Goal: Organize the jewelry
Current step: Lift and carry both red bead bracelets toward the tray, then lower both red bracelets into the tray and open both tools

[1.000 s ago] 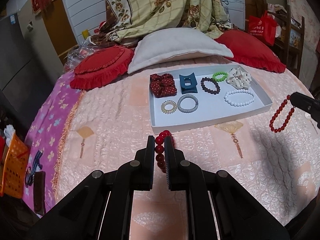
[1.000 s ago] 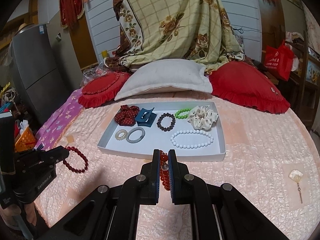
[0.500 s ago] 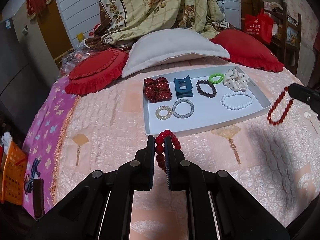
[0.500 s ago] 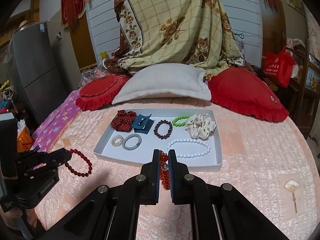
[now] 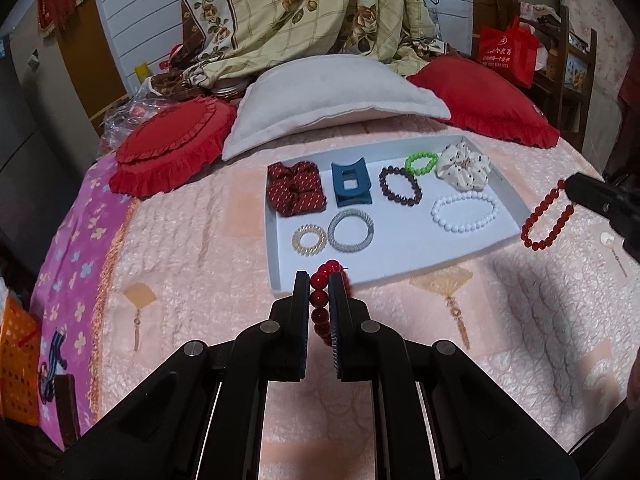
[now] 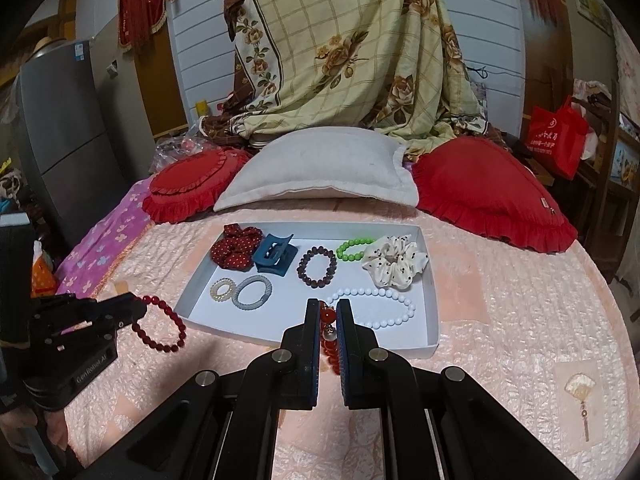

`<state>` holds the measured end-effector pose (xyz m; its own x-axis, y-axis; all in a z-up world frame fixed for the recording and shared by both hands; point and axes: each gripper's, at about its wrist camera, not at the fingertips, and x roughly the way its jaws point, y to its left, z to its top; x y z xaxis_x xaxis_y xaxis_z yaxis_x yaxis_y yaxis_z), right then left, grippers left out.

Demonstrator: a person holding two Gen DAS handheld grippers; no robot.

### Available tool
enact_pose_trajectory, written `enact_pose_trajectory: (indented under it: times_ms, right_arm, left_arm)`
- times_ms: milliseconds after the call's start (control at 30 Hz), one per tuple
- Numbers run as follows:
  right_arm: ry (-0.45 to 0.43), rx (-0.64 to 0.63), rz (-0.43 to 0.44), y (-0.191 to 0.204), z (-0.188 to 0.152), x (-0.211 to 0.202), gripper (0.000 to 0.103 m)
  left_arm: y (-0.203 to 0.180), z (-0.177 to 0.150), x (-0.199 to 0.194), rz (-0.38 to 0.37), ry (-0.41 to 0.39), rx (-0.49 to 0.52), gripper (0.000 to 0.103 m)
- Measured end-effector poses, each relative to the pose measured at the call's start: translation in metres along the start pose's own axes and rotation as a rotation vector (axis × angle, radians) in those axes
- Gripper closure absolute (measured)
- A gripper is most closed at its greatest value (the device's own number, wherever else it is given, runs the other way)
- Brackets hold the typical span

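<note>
Tray [image 5: 276,256] shifted toward frame centre since earlier. Left gripper [image 5: 320,280] clamped on dark red bracelet [image 5: 319,300], angled downward; right gripper [image 6: 323,308] clamped on orange-red bracelet [image 6: 328,344].

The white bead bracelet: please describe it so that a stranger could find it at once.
On the pink bedspread lies a shallow white tray. In its near right part, just in front of the cream dotted scrunchie, lies the white bead bracelet. It is the tray's only white loop, long and oval.
</note>
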<state>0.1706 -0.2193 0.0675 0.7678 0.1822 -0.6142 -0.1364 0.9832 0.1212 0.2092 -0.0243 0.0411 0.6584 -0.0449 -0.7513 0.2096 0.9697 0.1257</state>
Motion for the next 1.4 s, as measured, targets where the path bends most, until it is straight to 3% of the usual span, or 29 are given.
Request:
enact_pose_trajectory:
  times_ms: [233, 500, 733, 1133, 1267, 1400]
  right_arm:
    - [0.007, 0.012, -0.012, -0.012, 0.014, 0.012, 0.096]
    - [0.055, 0.025, -0.003, -0.016, 0.022, 0.042, 0.096]
    - [0.115, 0.052, 0.023, -0.014, 0.023, 0.075, 0.096]
    - [0.183, 0.138, 0.146, 0.006, 0.026, 0.119, 0.096]
    - [0.266, 0.194, 0.120, -0.008, 0.007, 0.146, 0.096]
    - [0.293, 0.218, 0.085, -0.023, -0.006, 0.152, 0.096]
  left_arm:
    - [-0.007, 0.029, 0.009, -0.050, -0.002, 0.021, 0.095]
    - [-0.025, 0.053, 0.044, -0.287, 0.060, -0.009, 0.095]
    - [-0.032, 0.046, 0.096, -0.411, 0.192, -0.092, 0.095]
    - [-0.006, 0.029, 0.136, -0.324, 0.252, -0.132, 0.095]
    - [-0.009, 0.026, 0.142, -0.292, 0.253, -0.114, 0.095]
    - [-0.016, 0.024, 0.141, -0.232, 0.229, -0.063, 0.095]
